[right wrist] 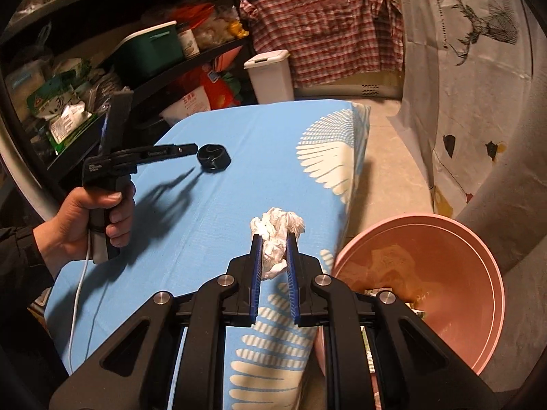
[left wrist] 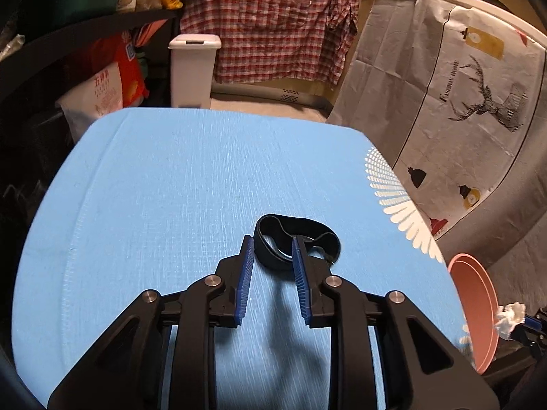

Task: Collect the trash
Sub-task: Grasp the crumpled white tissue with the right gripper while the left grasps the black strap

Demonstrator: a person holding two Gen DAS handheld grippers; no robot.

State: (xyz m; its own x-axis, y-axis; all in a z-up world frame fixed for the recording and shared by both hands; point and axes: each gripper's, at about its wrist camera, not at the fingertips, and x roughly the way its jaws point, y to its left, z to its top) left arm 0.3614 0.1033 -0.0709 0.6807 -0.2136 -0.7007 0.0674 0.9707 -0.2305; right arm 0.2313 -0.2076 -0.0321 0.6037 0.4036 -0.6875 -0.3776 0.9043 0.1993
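A black elastic band (left wrist: 297, 239) lies coiled on the blue-covered table (left wrist: 171, 188). My left gripper (left wrist: 271, 244) is open, its fingertips just at the band's near side, the right finger over it. The band (right wrist: 214, 157) and the left gripper (right wrist: 184, 148) also show in the right wrist view. My right gripper (right wrist: 275, 239) is shut on a crumpled white tissue (right wrist: 277, 230) above the table's right edge, beside a pink basin (right wrist: 444, 273). The tissue (left wrist: 511, 314) and basin (left wrist: 475, 300) show at the right in the left wrist view.
A white lidded bin (left wrist: 193, 68) stands on the floor beyond the table's far edge. A plaid shirt (left wrist: 273, 24) hangs behind it. Dark shelves (right wrist: 102, 68) packed with bags stand at the left. A printed sheet (left wrist: 461, 102) hangs at the right.
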